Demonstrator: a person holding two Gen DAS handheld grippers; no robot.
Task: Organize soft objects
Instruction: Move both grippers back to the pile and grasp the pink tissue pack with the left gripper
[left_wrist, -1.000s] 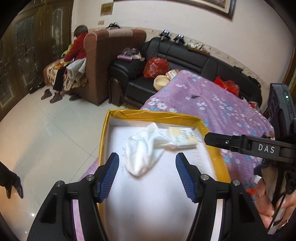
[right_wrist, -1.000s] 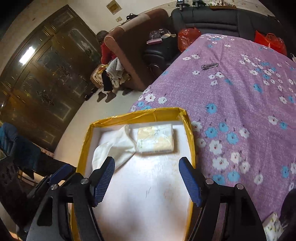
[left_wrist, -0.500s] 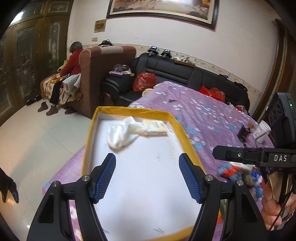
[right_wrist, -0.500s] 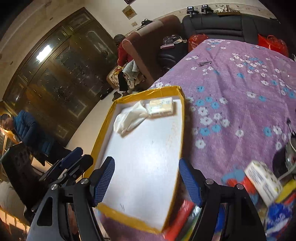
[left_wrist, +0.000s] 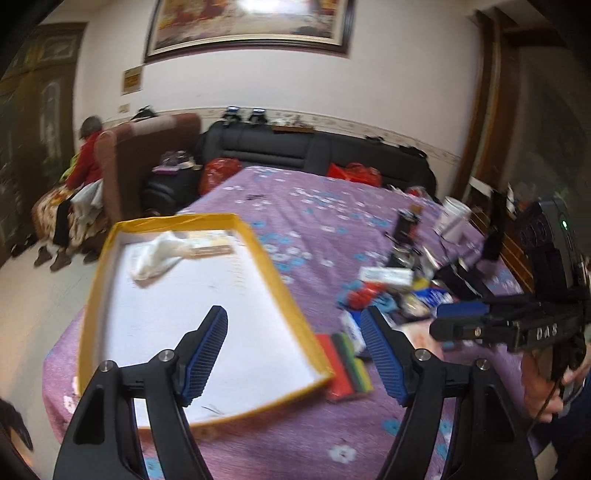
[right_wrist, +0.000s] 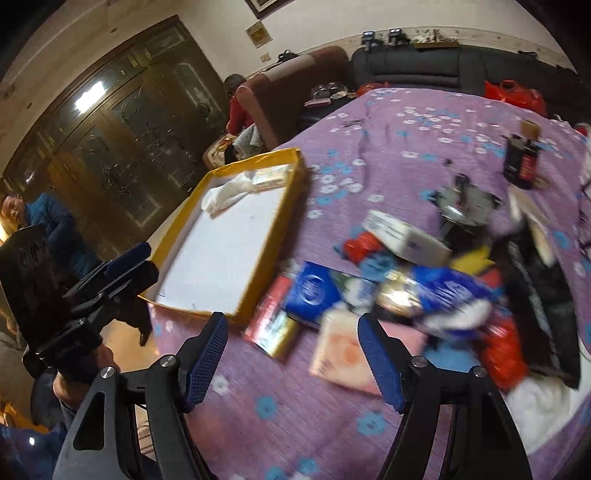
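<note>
A yellow-rimmed box (left_wrist: 284, 291) with a white floor lies on the purple flowered bedspread (left_wrist: 314, 221). At its far end are a white cloth (left_wrist: 159, 254) and a tissue pack (left_wrist: 210, 243). My left gripper (left_wrist: 295, 354) hangs over the box's near right corner; its jaws are opening and nothing is between them. My right gripper (right_wrist: 291, 365) is open and empty above the near edge of a pile of soft packs: a blue pack (right_wrist: 314, 291), a pink pack (right_wrist: 343, 354), a white box (right_wrist: 402, 232). The yellow-rimmed box (right_wrist: 271, 236) lies to the left of the pile.
A striped sponge (left_wrist: 347, 365) lies by the box's corner. A dark bottle (right_wrist: 521, 162) and a white cup (left_wrist: 454, 218) stand further back on the bed. A black sofa (left_wrist: 314, 155) and a brown armchair (left_wrist: 147, 155) stand beyond, with a seated person (left_wrist: 88, 155). Another person (right_wrist: 48, 225) is at left.
Both grippers have drawn back from the far end of the box and swung right, bringing the pile into view. The left jaws stand wider than before.
</note>
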